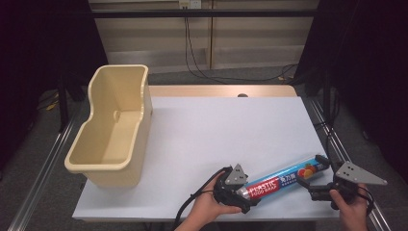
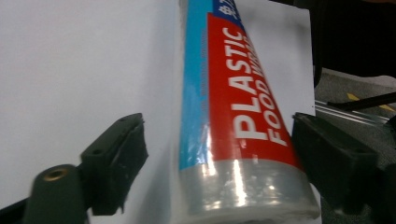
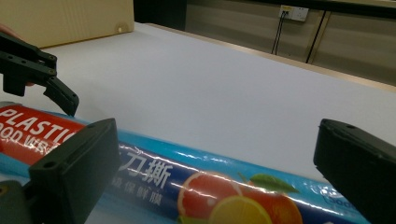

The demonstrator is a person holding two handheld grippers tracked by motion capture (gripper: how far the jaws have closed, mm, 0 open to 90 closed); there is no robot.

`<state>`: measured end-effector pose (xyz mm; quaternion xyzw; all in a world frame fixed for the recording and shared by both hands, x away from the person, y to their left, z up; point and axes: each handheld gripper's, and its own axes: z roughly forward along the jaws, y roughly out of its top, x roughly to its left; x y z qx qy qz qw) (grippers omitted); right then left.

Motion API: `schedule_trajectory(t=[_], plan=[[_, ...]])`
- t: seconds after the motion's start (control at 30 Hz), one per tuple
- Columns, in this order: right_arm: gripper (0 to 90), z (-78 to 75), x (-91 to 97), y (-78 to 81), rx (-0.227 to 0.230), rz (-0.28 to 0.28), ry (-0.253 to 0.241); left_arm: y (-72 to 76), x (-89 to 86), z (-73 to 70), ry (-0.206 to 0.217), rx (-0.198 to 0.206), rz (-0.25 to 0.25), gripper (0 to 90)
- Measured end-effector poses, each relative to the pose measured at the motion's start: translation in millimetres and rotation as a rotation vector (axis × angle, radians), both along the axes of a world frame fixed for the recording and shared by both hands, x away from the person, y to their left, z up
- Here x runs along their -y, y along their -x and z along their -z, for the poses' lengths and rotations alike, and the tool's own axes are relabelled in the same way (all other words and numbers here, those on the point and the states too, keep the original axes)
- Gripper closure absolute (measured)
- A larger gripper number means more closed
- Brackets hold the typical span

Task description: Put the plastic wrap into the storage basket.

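I am working both grippers at the near edge of the white table (image 1: 202, 125), where a long box of plastic food wrap (image 1: 281, 177) is lying flat, its long axis running from near-left up toward far-right in the high view. My left gripper (image 1: 232, 188) is sitting at the box's near, red-labelled end, jaws spread wide and straddling it: in the left gripper view the box end (image 2: 243, 140) is lying between the two black pads, the right pad close against its side and the left one standing apart, neither yet pressing. My right gripper (image 1: 320, 185) is facing the far, fruit-printed end, also wide open, with the box (image 3: 224, 186) crossing between its jaws from side to side. Each hand is nearest its own end, so I am judging a two-ended pinch as the likely next move. The cream plastic bin (image 1: 113, 127) is standing well apart, at the table's left edge.
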<state>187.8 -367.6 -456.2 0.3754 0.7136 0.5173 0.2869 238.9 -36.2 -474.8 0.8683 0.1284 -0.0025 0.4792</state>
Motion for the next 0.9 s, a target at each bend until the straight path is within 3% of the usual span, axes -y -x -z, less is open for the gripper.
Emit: schedule_trajectory(t=[0.2,0.63,0.9], plan=[[0.0,-0.1,0.2,-0.2,-0.001,-0.001,0.002,-1.8,0.3,1.2,-0.014,-0.001,-0.007,30.6],[0.0,-0.3,1.7,0.7,0.002,-0.004,0.007,-1.4,-2.2,-4.5,-0.051,-0.009,-0.043,32.1],[0.0,-0.1,3.9,1.2,0.003,0.002,0.001,-8.5,-17.2,-9.0,-0.095,0.004,-0.033,32.1]])
